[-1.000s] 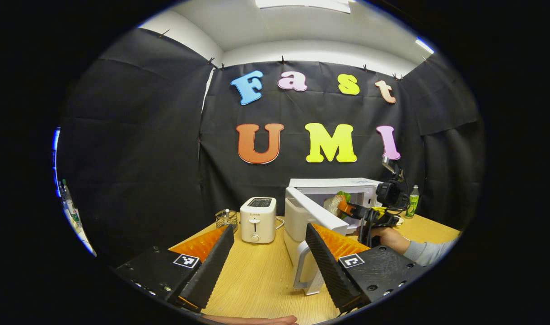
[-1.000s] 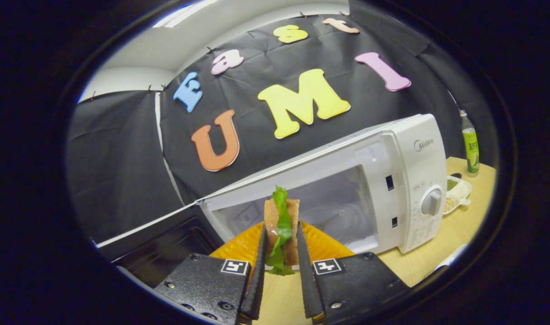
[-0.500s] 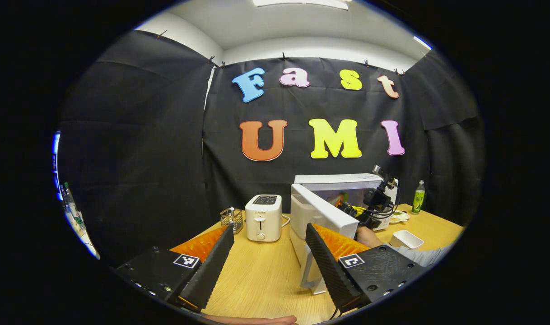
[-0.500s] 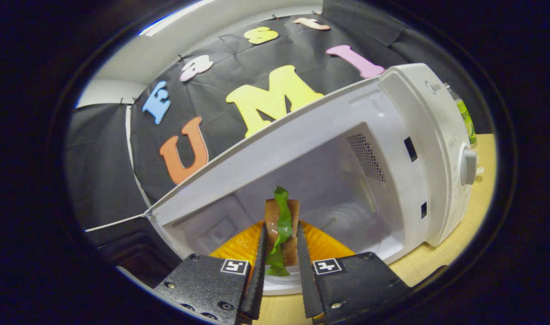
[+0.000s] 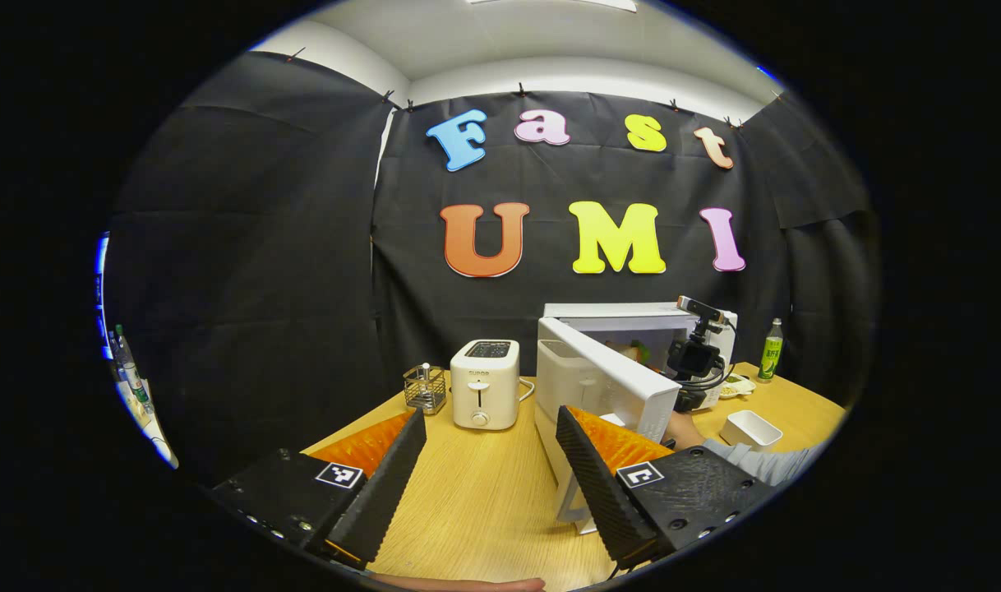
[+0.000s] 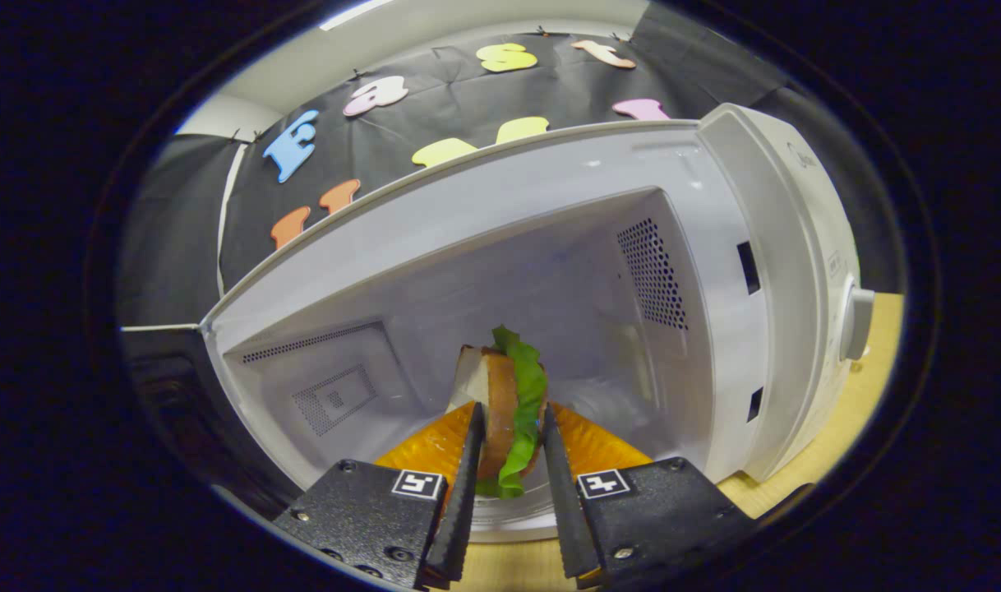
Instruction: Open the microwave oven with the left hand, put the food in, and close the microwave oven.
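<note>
White microwave oven (image 5: 632,345) at table's (image 5: 468,493) far right, door (image 5: 603,382) swung open toward camera, left gripper (image 5: 491,473) spread wide over table, right gripper view: right gripper (image 6: 507,477) pinching sandwich (image 6: 505,403) on edge, long axis upright, lettuce tip up, inside oven cavity (image 6: 550,296).

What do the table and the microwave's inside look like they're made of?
Table: probably wood or wood-look laminate, going by its pale yellow, faintly streaked, matte top. Microwave inside: likely painted metal, with smooth white walls, a soft sheen and punched vent holes.
</note>
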A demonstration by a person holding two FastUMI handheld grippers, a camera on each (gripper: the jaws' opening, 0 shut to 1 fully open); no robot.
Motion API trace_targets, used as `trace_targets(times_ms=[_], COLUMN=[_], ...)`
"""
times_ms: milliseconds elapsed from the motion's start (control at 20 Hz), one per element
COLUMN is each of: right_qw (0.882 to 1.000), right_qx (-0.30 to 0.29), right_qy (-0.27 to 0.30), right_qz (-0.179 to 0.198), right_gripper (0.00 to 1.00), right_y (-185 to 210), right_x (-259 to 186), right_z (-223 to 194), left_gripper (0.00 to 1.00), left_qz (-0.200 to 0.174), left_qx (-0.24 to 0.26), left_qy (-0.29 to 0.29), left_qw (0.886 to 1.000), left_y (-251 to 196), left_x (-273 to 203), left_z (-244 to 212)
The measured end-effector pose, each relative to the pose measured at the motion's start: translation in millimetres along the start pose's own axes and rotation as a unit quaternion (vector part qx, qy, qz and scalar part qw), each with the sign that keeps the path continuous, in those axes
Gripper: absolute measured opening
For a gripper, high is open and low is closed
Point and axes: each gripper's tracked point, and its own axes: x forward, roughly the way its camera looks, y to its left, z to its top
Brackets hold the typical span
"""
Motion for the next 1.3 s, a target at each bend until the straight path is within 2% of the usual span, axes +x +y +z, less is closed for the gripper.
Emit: trace_targets(times_ms=[50,100,150,250,350,400,550,650,700,750,800,850,900,1000,1050,1100,1150,1200,1300], right_qw=[1.000,0.999,0.999,0.997,0.997,0.997,0.997,0.997,0.997,0.997,0.996,0.996,0.996,0.995,0.995,0.995,0.995,0.995,0.995], right_qx=[-0.016,-0.031,-0.046,-0.073,-0.078,-0.073,-0.066,-0.074,-0.078,-0.080,-0.084,-0.087,-0.089,-0.092,-0.094,-0.099,-0.100,-0.100,-0.091], right_qy=[0.003,0.004,0.000,-0.011,0.011,0.008,0.008,0.012,0.015,0.015,0.016,0.022,0.026,0.029,0.027,0.021,0.013,0.007,0.003], right_qz=[-0.006,-0.006,-0.009,-0.022,-0.026,-0.026,-0.026,-0.009,-0.004,0.003,0.005,0.005,0.009,0.017,0.021,0.019,0.018,0.021,0.029], right_gripper=[0.41,0.42,0.53,0.57,0.59,0.74,0.84,0.83,0.86,1.00,1.00,0.94,0.99,0.99,0.92,0.92,0.99,0.92,0.92], right_y=[-3.8,-4.8,-6.4,-11.8,-13.3,-14.6,-16.6,-10.6,-9.0,-9.7,-9.9,-10.4,-10.2,-7.1,-6.1,-7.6,-10.0,-10.7,-13.0], right_x=[2.9,4.5,4.3,2.4,1.4,-1.6,-10.3,-20.0,-26.1,-32.3,-37.7,-43.4,-51.6,-68.1,-76.2,-84.5,-92.9,-101.2,-121.8], right_z=[-4.0,-7.0,-6.3,-5.3,-14.4,-12.8,-12.8,-15.4,-16.1,-17.1,-17.1,-17.2,-15.6,-8.3,-2.5,6.3,16.1,26.1,41.7], left_gripper=[0.85,0.94,0.93,0.94,0.94,0.94,0.94,0.95,0.95,0.95,0.95,0.95,0.95,0.95,0.95,0.95,0.95,0.95,0.95], left_qz=[0.004,0.007,0.010,0.018,0.024,0.028,0.022,0.020,0.018,0.014,0.013,0.013,0.012,0.006,0.002,0.001,0.003,0.007,0.013], left_qx=[-0.001,-0.004,-0.009,-0.020,-0.029,-0.031,-0.028,-0.028,-0.028,-0.025,-0.020,-0.016,-0.014,-0.015,-0.017,-0.019,-0.019,-0.017,-0.011], left_qy=[0.001,0.001,0.002,0.002,0.000,-0.002,-0.010,-0.022,-0.025,-0.026,-0.027,-0.026,-0.023,-0.014,-0.012,-0.012,-0.014,-0.018,-0.024], left_qw=[1.000,1.000,1.000,1.000,0.999,0.999,0.999,0.999,0.999,0.999,0.999,0.999,1.000,1.000,1.000,1.000,1.000,1.000,1.000], left_y=[4.2,6.1,9.5,17.0,24.3,27.7,28.7,30.3,29.2,27.0,26.2,25.7,25.3,19.0,19.2,18.8,20.4,23.8,28.5], left_x=[-0.3,-1.6,-1.8,-3.7,-6.9,-7.0,-11.3,-12.4,-11.1,-10.8,-11.6,-12.9,-13.2,-12.4,-12.6,-12.9,-13.6,-13.6,-11.2], left_z=[-2.3,-4.1,-6.4,-7.6,-8.3,-8.0,-5.5,0.3,0.7,0.6,1.0,0.7,-1.2,-4.5,-4.8,-4.8,-3.0,-1.3,1.5])
